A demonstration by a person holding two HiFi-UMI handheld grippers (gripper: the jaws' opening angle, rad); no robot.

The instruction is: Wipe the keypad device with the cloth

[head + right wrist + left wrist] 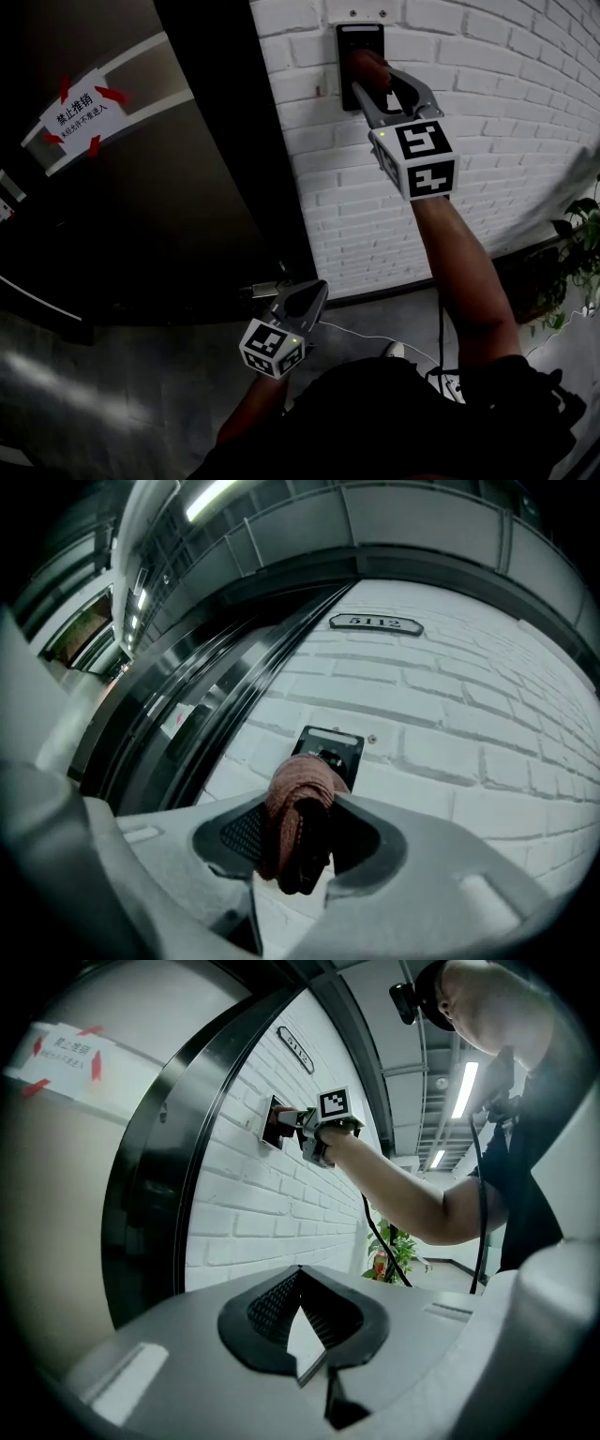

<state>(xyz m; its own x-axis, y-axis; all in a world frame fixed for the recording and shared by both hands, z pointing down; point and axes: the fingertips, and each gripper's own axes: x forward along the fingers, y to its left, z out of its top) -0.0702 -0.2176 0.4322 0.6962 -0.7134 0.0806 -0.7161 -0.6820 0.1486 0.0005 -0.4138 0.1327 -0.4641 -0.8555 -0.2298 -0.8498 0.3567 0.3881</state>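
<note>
Two large surfaces stand ahead of the right gripper [372, 82]: a white brick wall [487, 112] and, to the gripper's left, a dark door [141, 206]. The black keypad device [361, 39] is fixed on the wall directly in front of this gripper. Its jaws are clamped on the reddish-brown cloth [295, 808], which touches the device's face. The left gripper [298, 302] hangs well below the right gripper, jaws together and with nothing between them.

Reddish cloth [298, 803] bunched against black wall-mounted keypad device [330, 750].
</note>
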